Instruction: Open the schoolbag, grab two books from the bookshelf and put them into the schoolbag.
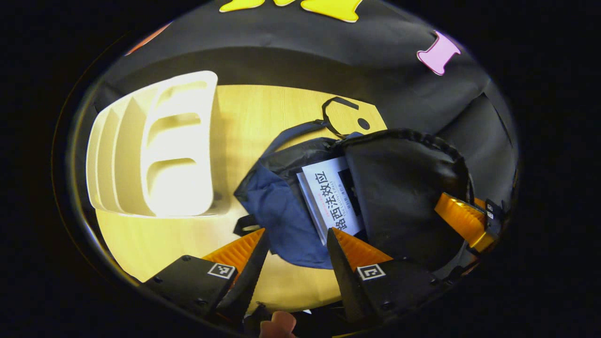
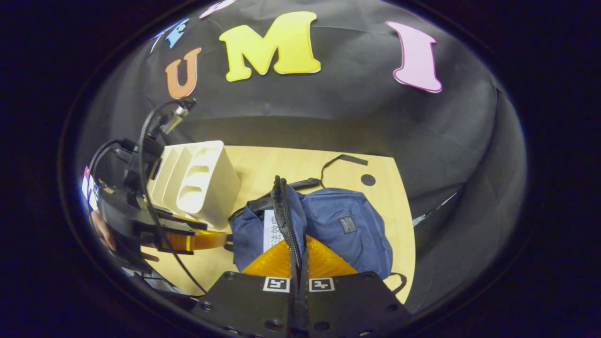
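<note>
Schoolbag [image 1: 286,220] open, lying ahead of the left gripper [image 1: 296,249], jaws apart, empty. Right gripper [image 2: 299,263] clamped on the bag's zipper edge [image 2: 281,211], holding it up. Books [image 1: 331,199] inside (looks like two); bookshelf [image 1: 155,150] left of the jaws looks emptied. Likely only release left.

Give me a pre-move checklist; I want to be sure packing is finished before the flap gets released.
1. Right tool shut on the flap, holding it up: ok.
2. Bag open: ok.
3. Book inside the bag: ok.
4. Second book beneath it: cannot tell.
5. Shelf slots in sight hold no books: ok.
6. Left tool open, holding nothing: ok.
</note>
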Tool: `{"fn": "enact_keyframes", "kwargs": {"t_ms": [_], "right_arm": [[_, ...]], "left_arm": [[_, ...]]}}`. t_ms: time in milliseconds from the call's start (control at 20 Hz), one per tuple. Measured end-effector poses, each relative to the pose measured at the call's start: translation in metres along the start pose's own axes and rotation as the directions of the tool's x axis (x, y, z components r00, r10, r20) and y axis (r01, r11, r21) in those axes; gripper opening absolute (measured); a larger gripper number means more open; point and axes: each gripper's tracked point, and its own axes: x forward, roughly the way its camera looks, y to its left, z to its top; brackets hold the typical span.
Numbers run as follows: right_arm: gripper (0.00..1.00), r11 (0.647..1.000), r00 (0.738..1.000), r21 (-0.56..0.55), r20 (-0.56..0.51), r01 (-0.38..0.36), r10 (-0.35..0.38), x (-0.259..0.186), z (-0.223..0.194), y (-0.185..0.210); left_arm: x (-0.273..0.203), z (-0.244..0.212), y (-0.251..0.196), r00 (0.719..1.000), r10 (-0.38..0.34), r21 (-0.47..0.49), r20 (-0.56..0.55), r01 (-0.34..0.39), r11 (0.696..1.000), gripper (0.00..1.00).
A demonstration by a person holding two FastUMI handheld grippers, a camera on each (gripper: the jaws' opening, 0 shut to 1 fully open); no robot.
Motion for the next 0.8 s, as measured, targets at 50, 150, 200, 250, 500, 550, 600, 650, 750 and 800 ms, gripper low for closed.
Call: {"fn": "enact_keyframes", "kwargs": {"t_ms": [50,150,200,250,500,550,600,650,750,800], "right_arm": [[0.0,1.0,1.0,-0.006,-0.001,-0.008,0.008,0.003,-0.002,0.009],[0.0,0.999,1.0,-0.024,-0.004,-0.024,0.024,0.009,-0.008,0.026],[0.0,0.999,1.0,-0.032,-0.006,-0.029,0.029,0.013,-0.011,0.035],[0.0,0.999,0.999,-0.032,-0.007,-0.039,0.039,0.019,-0.014,0.044],[0.0,0.995,0.995,-0.015,-0.016,-0.094,0.094,0.05,-0.037,0.089],[0.0,0.994,0.994,-0.01,-0.023,-0.111,0.11,0.059,-0.042,0.099],[0.0,0.992,0.992,-0.007,-0.03,-0.126,0.125,0.066,-0.049,0.11],[0.0,0.991,0.991,-0.007,-0.032,-0.13,0.13,0.064,-0.058,0.124],[0.01,0.992,0.991,-0.017,-0.039,-0.128,0.127,0.088,-0.063,0.131],[0.01,0.992,0.991,-0.019,-0.048,-0.127,0.126,0.096,-0.068,0.135]], "left_arm": [[-0.012,-0.004,0.005,1.0,0.014,0.01,0.005,-0.014,1.0,0.79],[-0.029,-0.011,0.013,1.0,0.018,0.036,0.012,-0.018,0.999,0.79],[-0.036,-0.014,0.02,1.0,0.025,0.033,0.019,-0.026,0.999,0.79],[-0.044,-0.017,0.03,0.999,0.043,0.025,0.029,-0.044,0.999,0.79],[-0.093,-0.007,0.065,0.973,0.112,-0.003,0.2,-0.114,0.993,0.79],[-0.102,-0.002,0.07,0.961,0.126,-0.007,0.247,-0.128,0.992,0.79],[-0.113,0.003,0.078,0.943,0.142,-0.011,0.301,-0.146,0.989,0.79],[-0.125,0.011,0.085,0.921,0.157,-0.017,0.356,-0.161,0.987,0.79],[-0.152,0.026,0.098,0.863,0.189,-0.027,0.468,-0.2,0.979,0.79],[-0.164,0.032,0.105,0.829,0.207,-0.033,0.52,-0.222,0.974,0.79]]}}
